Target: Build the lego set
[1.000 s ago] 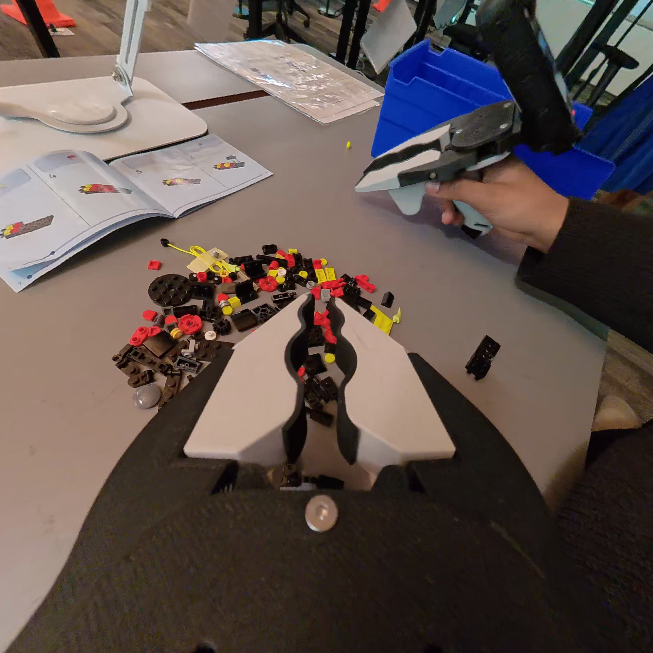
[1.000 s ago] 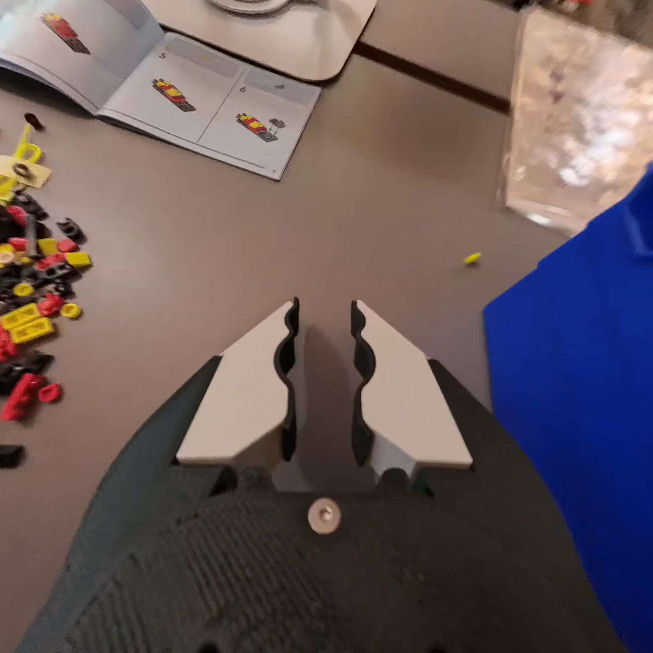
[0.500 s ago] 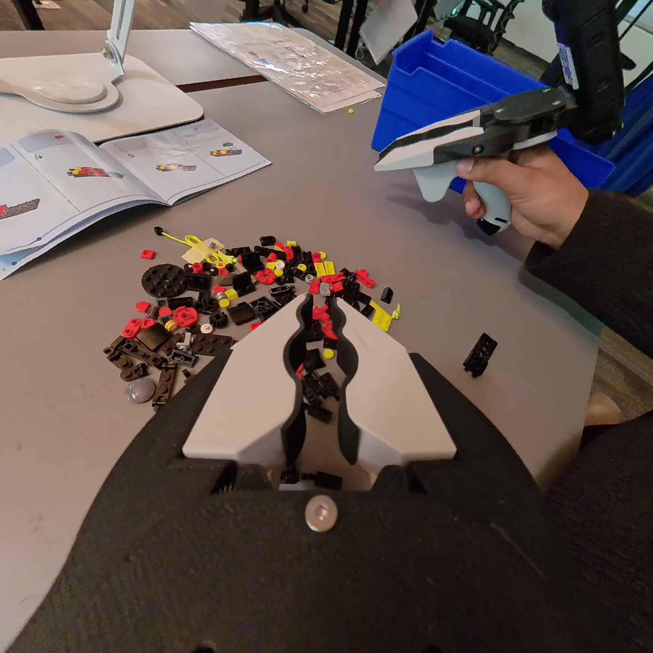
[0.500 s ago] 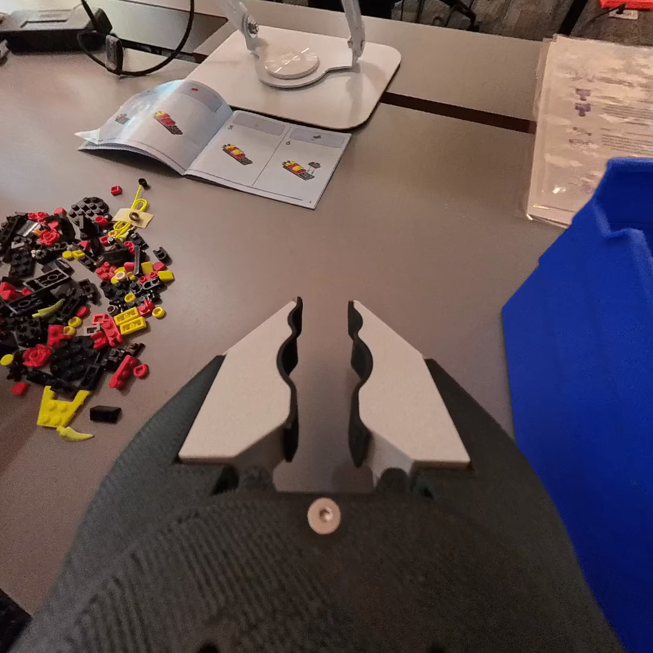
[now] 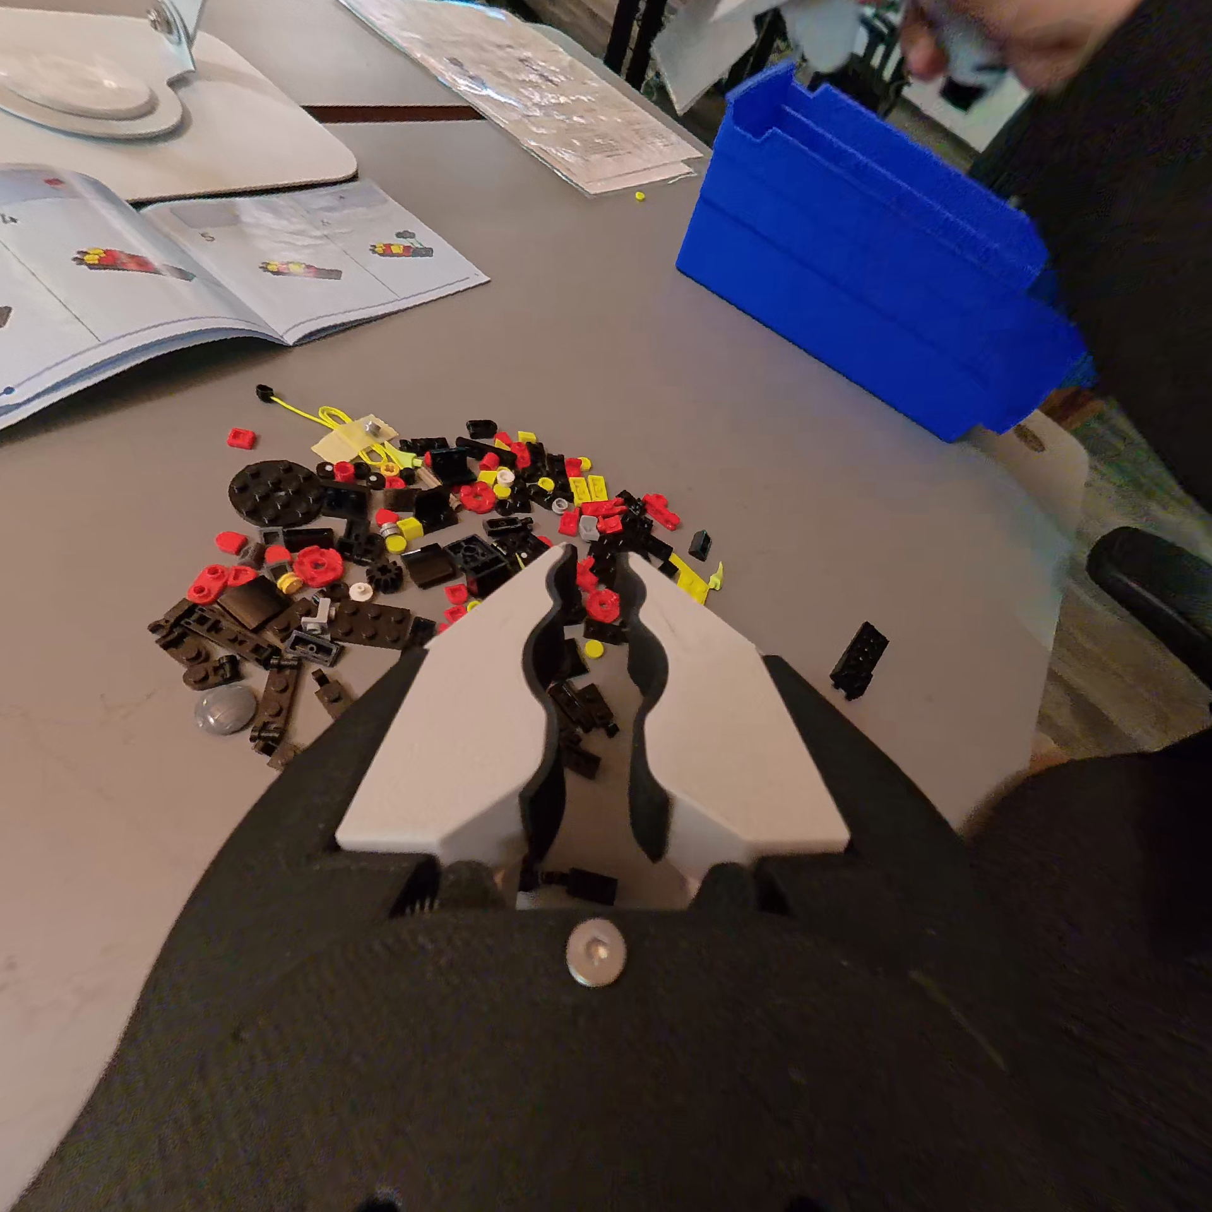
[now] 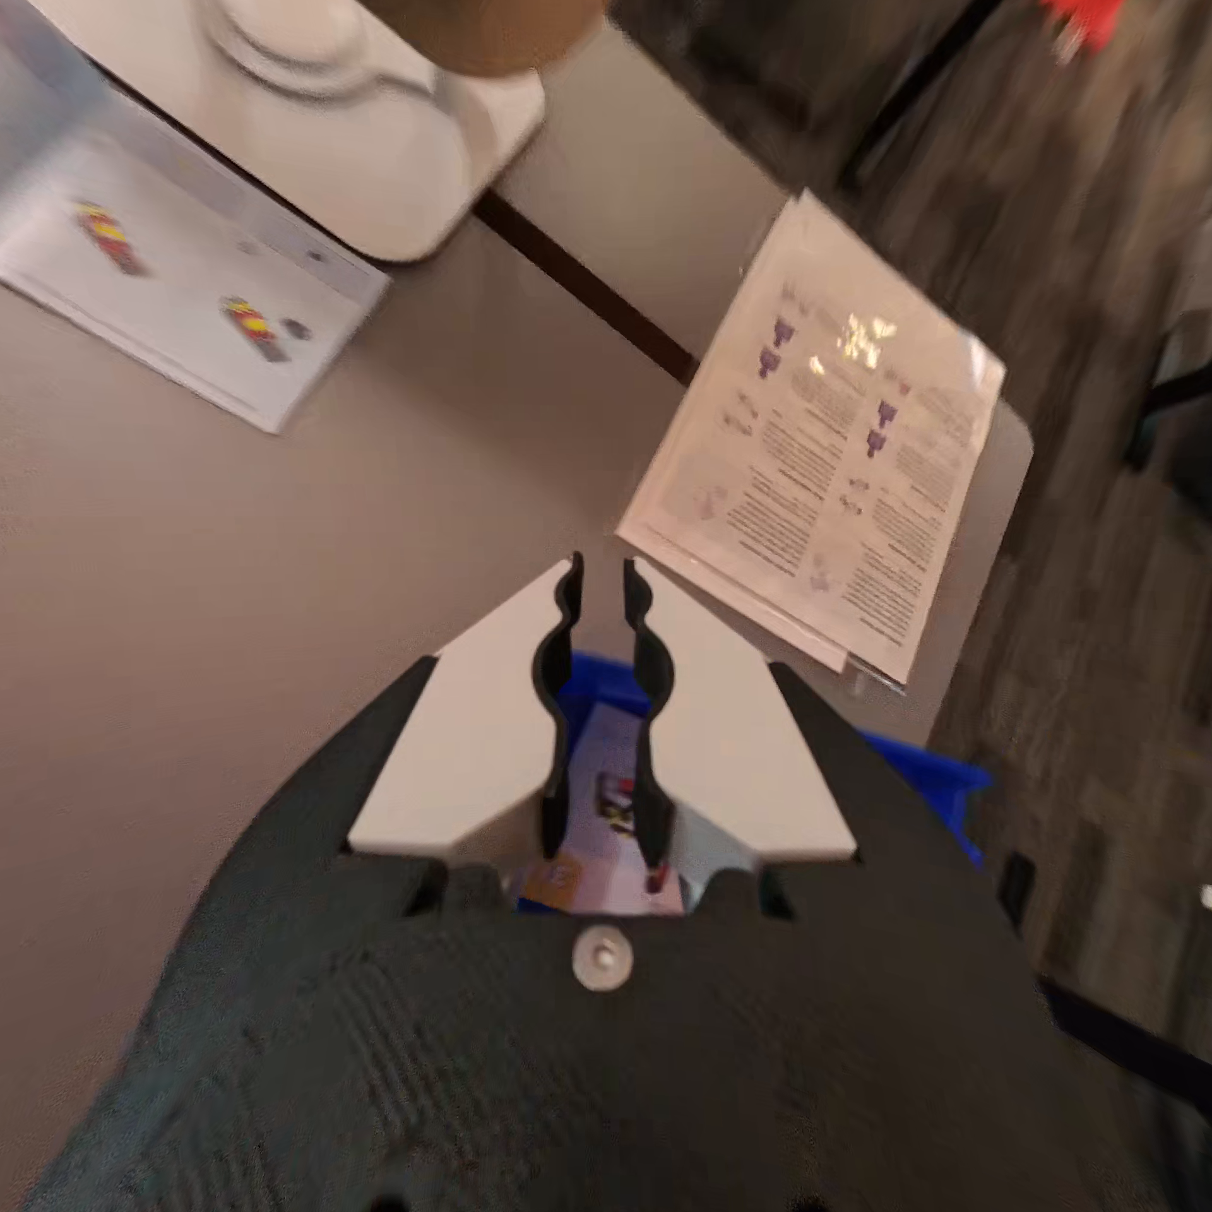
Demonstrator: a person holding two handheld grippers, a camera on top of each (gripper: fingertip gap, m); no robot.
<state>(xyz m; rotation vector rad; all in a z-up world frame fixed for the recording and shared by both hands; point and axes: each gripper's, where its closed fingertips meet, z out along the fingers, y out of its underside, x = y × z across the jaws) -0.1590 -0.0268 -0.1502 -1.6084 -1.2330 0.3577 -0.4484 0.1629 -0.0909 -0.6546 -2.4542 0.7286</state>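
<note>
The left claw (image 5: pixel 595 569) hangs parted and empty over the near right edge of a heap of loose bricks (image 5: pixel 420 557), black, red and yellow, spread on the grey counter (image 5: pixel 820 472). One black brick (image 5: pixel 859 659) stands alone to the right of the heap, near the counter's edge. The right claw (image 6: pixel 600 567), slightly parted and gripping nothing, is poised high over the blue bin (image 5: pixel 872 262) on the far right; printed paper lies in the bin below its fingers, though motion blur hides the detail. An open instruction booklet (image 5: pixel 216 275) lies far left of the heap, with a white lamp base (image 5: pixel 183 124) beyond it and a plastic-sleeved sheet (image 6: pixel 833 446) at the far end, near the bin. No two bricks appear visibly joined and no part-built model shows on the counter, so the build seems barely begun, if at all: sorting, picking and every assembly step look still to come.
</note>
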